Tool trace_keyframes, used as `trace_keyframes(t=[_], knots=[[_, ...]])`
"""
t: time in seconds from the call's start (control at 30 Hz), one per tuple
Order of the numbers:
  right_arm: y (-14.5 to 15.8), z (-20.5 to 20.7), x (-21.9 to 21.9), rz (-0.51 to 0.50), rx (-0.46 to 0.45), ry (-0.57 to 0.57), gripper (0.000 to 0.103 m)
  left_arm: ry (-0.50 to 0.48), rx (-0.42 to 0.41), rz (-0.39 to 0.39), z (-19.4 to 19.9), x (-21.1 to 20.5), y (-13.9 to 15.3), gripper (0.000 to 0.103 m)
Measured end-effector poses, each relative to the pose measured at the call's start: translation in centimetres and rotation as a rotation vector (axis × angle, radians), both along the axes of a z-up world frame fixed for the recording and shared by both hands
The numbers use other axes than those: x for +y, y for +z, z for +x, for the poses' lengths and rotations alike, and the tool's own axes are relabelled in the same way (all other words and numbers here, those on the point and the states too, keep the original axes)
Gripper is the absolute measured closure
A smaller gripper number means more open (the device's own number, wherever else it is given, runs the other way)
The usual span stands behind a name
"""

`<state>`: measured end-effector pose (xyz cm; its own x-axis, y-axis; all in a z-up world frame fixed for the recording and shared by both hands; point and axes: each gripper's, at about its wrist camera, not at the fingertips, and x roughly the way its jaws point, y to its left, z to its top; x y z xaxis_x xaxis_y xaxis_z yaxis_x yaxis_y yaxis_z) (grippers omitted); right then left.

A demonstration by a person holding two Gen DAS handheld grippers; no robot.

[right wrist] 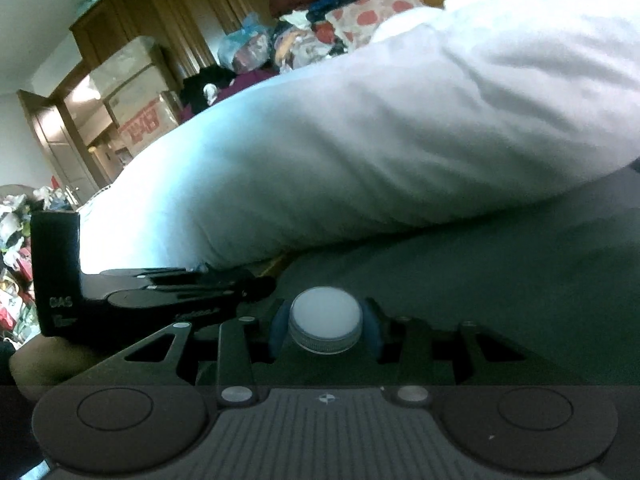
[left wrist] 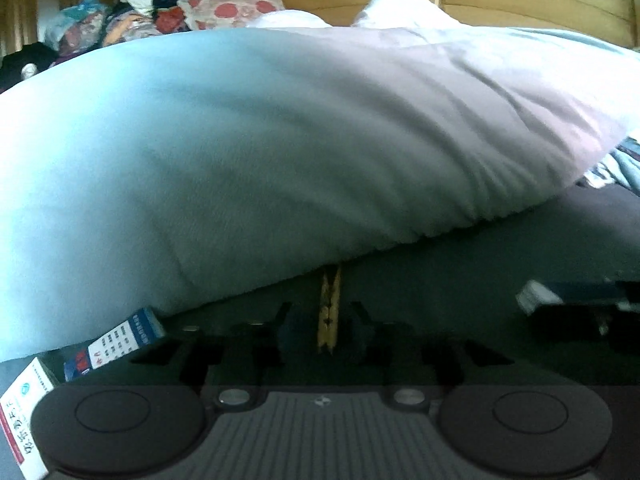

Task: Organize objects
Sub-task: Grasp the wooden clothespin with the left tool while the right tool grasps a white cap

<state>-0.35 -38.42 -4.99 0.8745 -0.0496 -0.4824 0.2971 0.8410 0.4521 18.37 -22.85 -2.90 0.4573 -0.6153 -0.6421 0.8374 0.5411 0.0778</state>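
left gripper [left wrist: 329, 330] low over dark bedcover [left wrist: 460, 272], jaws apart around wooden clothespin [left wrist: 329, 312] – pads not pressing it; pin lies at 12 o'clock, tip under white pillow [left wrist: 260, 140]. medicine boxes [left wrist: 116, 340] at 8 o'clock. right gripper [right wrist: 325, 328] clenched on white bottle cap [right wrist: 325, 322] – pillow ahead at 12.
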Motion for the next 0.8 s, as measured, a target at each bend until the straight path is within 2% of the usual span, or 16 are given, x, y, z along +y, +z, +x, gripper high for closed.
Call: trace_keyframes(t=[0.07, 0.13, 0.2, 0.37, 0.53, 0.7, 0.8], knots=[[-0.2, 0.1, -0.1, 0.004, 0.003, 0.000, 0.062, 0.016, 0.004, 0.002, 0.1, -0.9, -0.1, 0.070], [-0.4, -0.5, 0.3, 0.004, 0.004, 0.001, 0.062, 0.025, 0.005, -0.005, -0.5, -0.9, -0.2, 0.091], [-0.2, -0.2, 0.4, -0.004, 0.004, 0.006, 0.062, 0.042, -0.009, 0.000, -1.2, -0.8, -0.1, 0.091], [0.3, -0.2, 0.8, -0.028, -0.008, 0.019, 0.062, 0.103, 0.018, -0.044, -4.5, 1.5, 1.6, 0.091], [1.5, -0.3, 1.3, -0.054, -0.049, 0.036, 0.062, 0.240, -0.008, -0.089, -8.6, 4.8, 6.0, 0.091], [4.3, -2.2, 4.4, -0.142, -0.108, 0.110, 0.062, 0.372, -0.120, -0.109, -13.8, 12.9, 12.1, 0.091], [6.1, -3.6, 6.8, -0.170, -0.122, 0.173, 0.062, 0.489, -0.185, -0.122, -15.3, 18.0, 15.5, 0.091]])
